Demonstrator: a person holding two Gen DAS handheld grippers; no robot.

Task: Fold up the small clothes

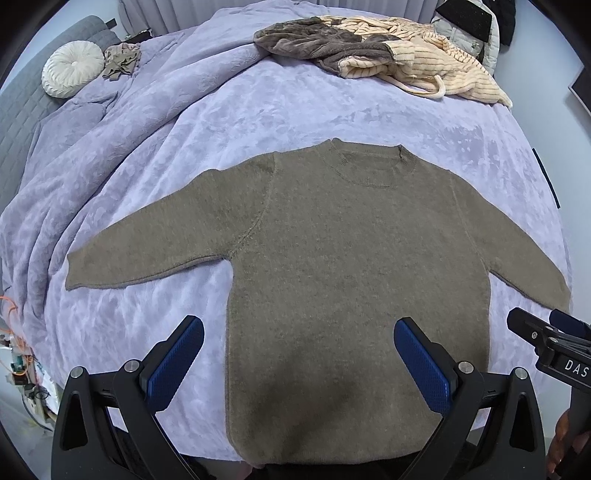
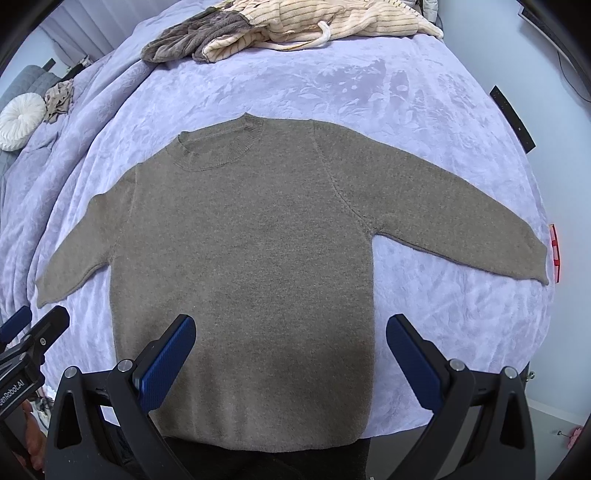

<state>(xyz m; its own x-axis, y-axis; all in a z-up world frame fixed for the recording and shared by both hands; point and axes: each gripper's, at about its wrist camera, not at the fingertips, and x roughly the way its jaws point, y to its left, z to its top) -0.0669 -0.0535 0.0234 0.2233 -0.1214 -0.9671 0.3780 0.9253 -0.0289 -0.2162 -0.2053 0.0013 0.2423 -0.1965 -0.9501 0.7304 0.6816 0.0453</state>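
A small brown knit sweater (image 1: 332,266) lies flat, front up, on the lavender blanket (image 1: 258,118), both sleeves spread out and the neck toward the far side. It also shows in the right wrist view (image 2: 243,258). My left gripper (image 1: 299,328) is open and empty above the sweater's lower left hem. My right gripper (image 2: 291,325) is open and empty above the lower right hem. The right gripper shows at the right edge of the left wrist view (image 1: 546,332); the left gripper shows at the left edge of the right wrist view (image 2: 33,328).
A heap of brown and cream striped clothes (image 1: 369,55) lies at the far edge of the bed, also in the right wrist view (image 2: 280,29). A round white cushion (image 1: 72,68) and a crumpled beige garment (image 1: 122,59) lie at the far left.
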